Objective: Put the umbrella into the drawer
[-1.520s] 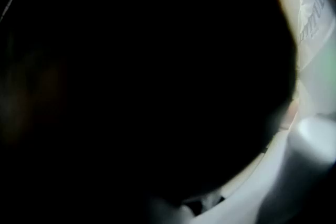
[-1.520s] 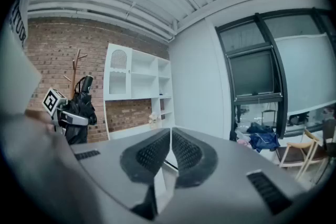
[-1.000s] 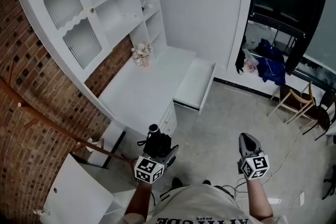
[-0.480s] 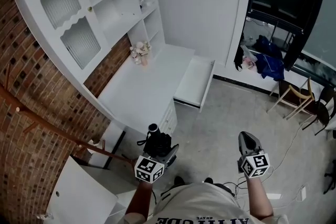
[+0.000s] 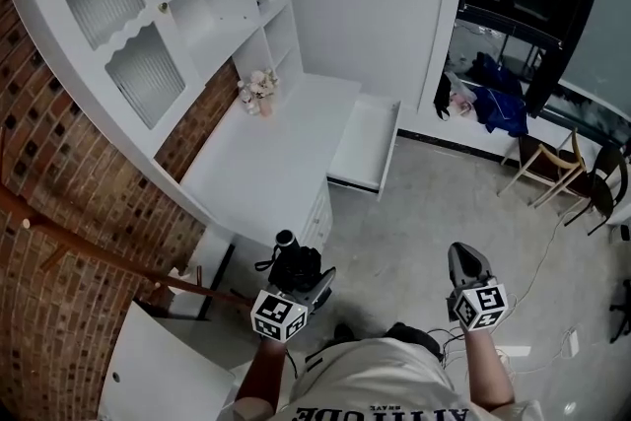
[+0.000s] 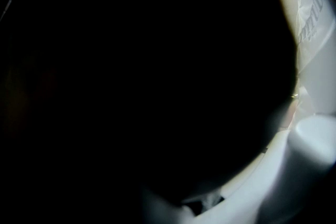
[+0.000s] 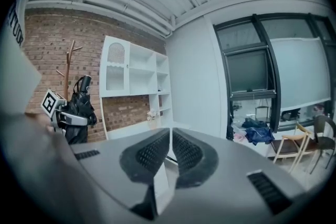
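Observation:
A black folded umbrella (image 5: 296, 267) stands upright in my left gripper (image 5: 308, 283), which is shut on it; its handle end (image 5: 286, 238) points up. The left gripper view is almost wholly dark, the umbrella filling it. In the right gripper view, the umbrella (image 7: 80, 104) and the left gripper's marker cube (image 7: 51, 103) show at the left. My right gripper (image 5: 465, 263) is shut and holds nothing, its pads together (image 7: 170, 150). The white desk's drawer (image 5: 357, 180) stands pulled open, ahead of both grippers.
A white shelf cabinet (image 5: 148, 25) rises over the desk (image 5: 256, 163) against a brick wall. A wooden coat stand (image 5: 89, 242) leans at the left. A wooden chair (image 5: 552, 168) and blue cloth (image 5: 493, 104) lie at the right. Cables cross the floor (image 5: 537, 281).
The desk and drawer have slid slightly up and left in the head view as I moved. Both grippers keep their grip and their place in the view.

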`<act>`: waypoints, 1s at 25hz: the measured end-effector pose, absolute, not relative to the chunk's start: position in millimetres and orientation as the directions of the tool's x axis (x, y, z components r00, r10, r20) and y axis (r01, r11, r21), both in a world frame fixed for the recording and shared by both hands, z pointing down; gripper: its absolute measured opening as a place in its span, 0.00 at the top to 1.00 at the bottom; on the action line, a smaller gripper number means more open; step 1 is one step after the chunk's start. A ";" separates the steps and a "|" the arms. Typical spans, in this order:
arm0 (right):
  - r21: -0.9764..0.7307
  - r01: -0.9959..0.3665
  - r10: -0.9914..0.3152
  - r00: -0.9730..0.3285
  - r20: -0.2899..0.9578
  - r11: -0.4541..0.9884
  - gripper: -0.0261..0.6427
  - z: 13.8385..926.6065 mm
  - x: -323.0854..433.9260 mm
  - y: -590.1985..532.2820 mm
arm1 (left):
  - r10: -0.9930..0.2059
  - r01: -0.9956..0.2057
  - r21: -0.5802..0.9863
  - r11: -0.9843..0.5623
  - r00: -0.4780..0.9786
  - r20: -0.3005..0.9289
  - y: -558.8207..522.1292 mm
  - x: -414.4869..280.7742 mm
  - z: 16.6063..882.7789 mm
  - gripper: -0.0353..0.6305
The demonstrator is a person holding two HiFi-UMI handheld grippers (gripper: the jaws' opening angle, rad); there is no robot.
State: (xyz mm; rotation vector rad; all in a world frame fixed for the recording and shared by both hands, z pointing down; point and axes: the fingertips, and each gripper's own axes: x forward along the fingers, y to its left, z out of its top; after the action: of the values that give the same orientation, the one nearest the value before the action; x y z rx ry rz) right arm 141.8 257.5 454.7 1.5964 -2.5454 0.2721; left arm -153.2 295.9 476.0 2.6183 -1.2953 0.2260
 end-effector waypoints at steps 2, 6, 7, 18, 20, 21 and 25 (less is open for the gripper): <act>-0.085 -0.905 -0.881 -0.426 0.206 0.417 0.91 457.0 133.2 261.6 | -0.759 -0.792 0.123 -0.599 0.609 0.228 296.6 -162.2 478.1 0.56; -0.078 -0.910 -0.884 -0.413 0.218 0.406 0.91 461.3 119.6 270.3 | -0.747 -0.780 0.135 -0.611 0.624 0.229 300.1 -174.5 482.9 0.56; -0.075 -0.911 -0.885 -0.411 0.220 0.405 0.91 461.8 117.1 271.5 | -0.744 -0.778 0.136 -0.614 0.627 0.230 300.3 -176.7 483.9 0.56; -0.075 -0.921 -0.890 -0.388 0.238 0.381 0.91 463.3 114.4 267.7 | -0.736 -0.767 0.169 -0.619 0.641 0.215 287.2 -186.3 484.1 0.56; -0.083 -0.921 -0.889 -0.390 0.239 0.381 0.91 466.7 114.9 262.8 | -0.737 -0.768 0.166 -0.618 0.640 0.217 282.8 -185.4 484.6 0.56; -0.087 -0.919 -0.888 -0.393 0.239 0.384 0.91 468.6 114.2 260.0 | -0.738 -0.770 0.165 -0.616 0.638 0.220 280.6 -185.3 485.8 0.56; -0.099 -0.911 -0.878 -0.413 0.241 0.401 0.91 475.8 110.2 242.6 | -0.744 -0.780 0.167 -0.603 0.626 0.234 268.4 -185.1 491.1 0.56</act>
State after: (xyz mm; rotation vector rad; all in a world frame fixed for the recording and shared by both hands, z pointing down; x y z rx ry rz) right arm 110.2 242.6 475.8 1.6092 -2.5008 0.3227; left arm -185.1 268.4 491.1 2.5976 -1.2421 0.2053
